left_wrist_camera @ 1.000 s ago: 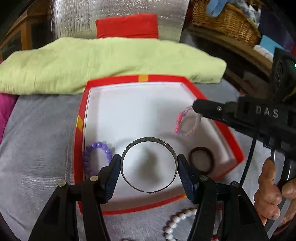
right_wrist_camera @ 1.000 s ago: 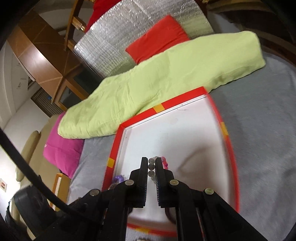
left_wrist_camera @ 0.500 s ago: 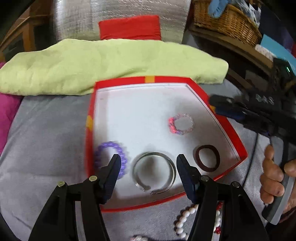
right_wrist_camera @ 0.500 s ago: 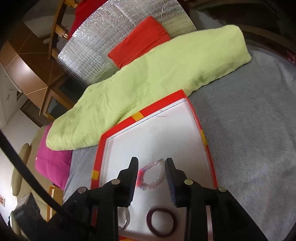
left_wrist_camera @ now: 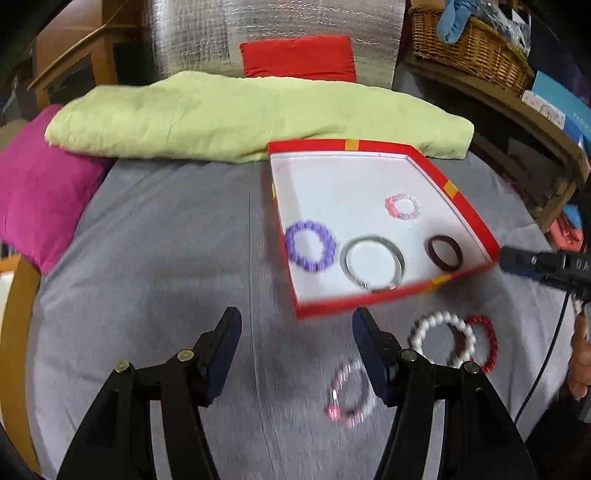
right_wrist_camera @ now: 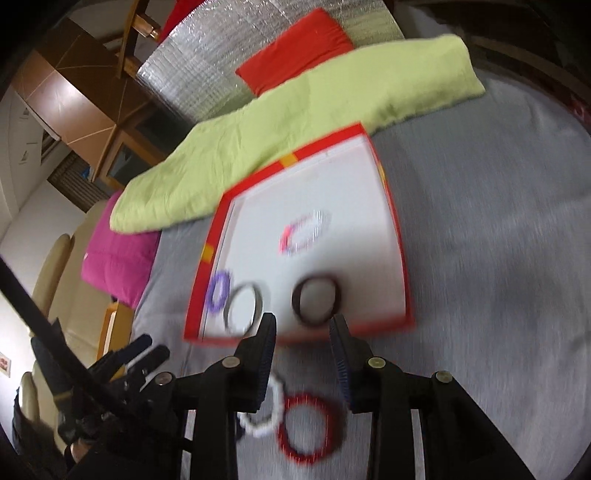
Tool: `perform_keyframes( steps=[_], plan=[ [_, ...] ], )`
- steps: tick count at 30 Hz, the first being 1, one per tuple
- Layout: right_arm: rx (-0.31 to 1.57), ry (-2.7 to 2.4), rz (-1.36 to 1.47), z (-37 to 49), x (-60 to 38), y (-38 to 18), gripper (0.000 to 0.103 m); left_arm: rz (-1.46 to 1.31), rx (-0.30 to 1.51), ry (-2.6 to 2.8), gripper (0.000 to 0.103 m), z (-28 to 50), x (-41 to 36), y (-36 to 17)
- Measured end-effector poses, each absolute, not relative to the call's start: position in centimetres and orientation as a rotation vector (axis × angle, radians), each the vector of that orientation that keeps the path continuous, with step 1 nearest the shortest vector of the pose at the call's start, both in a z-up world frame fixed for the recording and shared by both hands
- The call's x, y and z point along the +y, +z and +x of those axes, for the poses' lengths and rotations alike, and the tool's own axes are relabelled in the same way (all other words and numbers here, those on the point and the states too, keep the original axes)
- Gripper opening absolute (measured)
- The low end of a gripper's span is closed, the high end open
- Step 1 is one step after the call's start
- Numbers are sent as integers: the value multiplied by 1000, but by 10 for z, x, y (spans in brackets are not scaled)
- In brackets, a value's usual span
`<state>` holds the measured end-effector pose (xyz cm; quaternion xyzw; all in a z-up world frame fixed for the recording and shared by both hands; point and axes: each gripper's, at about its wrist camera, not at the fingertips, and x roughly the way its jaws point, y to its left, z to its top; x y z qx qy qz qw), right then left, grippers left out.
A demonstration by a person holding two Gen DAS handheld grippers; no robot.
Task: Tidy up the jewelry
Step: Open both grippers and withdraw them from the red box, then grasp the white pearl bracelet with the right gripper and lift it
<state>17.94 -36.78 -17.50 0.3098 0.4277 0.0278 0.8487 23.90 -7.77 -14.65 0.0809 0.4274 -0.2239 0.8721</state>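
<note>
Four bracelets in box: purple bead bracelet (left_wrist_camera: pixel 310 246) at near left, silver bangle (left_wrist_camera: pixel 372 263) just right of it, dark brown ring band (left_wrist_camera: pixel 445 252) at near right, pink-and-clear bead bracelet (left_wrist_camera: pixel 403 206) farther back
Box: red-rimmed box (left_wrist_camera: pixel 373 145) with white floor, seen lying flat on grey cover (left_wrist_camera: pixel 155 266), its far edge just beside green folded blanket (left_wrist_camera: pixel 236 114)
Outside box: white bead bracelet (left_wrist_camera: pixel 441 342) and red bead bracelet (left_wrist_camera: pixel 484 343) seen on the cover near the box's front right corner, overlapping; a pink-white bead bracelet (left_wrist_camera: pixel 349 393) lay nearer, blurred
Left gripper: left gripper (left_wrist_camera: pixel 295 334) was held wide open over the bare cover, left of the box's near corner; nothing was gripped, nothing between the pads
Right gripper: right gripper (right_wrist_camera: pixel 302 338) was seen partly open, jaws parted at the box's near rim, nothing clamped; brown band visible past the gap, not touched; white and red bracelets seen below between the finger arms
Right gripper, left view: only its dark tip (left_wrist_camera: pixel 517 260) was seen, at the box's right near corner
Hand: part of a hand (left_wrist_camera: pixel 581 354) seen at far right edge
Surroundings: magenta cushion (left_wrist_camera: pixel 40 192) at left, red cushion (left_wrist_camera: pixel 297 55) and silver foil sheet (left_wrist_camera: pixel 277 22) at far side, wicker basket (left_wrist_camera: pixel 469 44) at far right
Image quality: motion blur noted in both views
</note>
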Motion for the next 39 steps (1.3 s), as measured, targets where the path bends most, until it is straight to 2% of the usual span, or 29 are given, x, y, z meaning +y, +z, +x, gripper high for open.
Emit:
perform_keyframes(
  steps=[7,14,17,22,23,26,35,39],
  plan=[
    [963,125,647,163,-341,-187,34,103,961,-547,63,204,-69,-159],
    [996,142,573,181,-316,-196,34,160,944,-616,63,190,-89,-165],
    [1019,139,530,191,-308,-202,34,165,955,-645,52,191,-93,-168],
    [1069,128,446,202,-293,-215,34,190,968,-664,51,191,-99,-174],
    [1062,131,420,202,-290,-214,31,191,971,-670,51,191,-100,-174],
    [1061,109,329,201,-283,-214,12,204,968,-682,51,190,-102,-175],
    [950,43,392,187,-312,-193,10,218,982,-648,51,195,-104,-180],
    [960,0,471,181,-337,-194,10,238,960,-628,51,194,-104,-179]
  ],
)
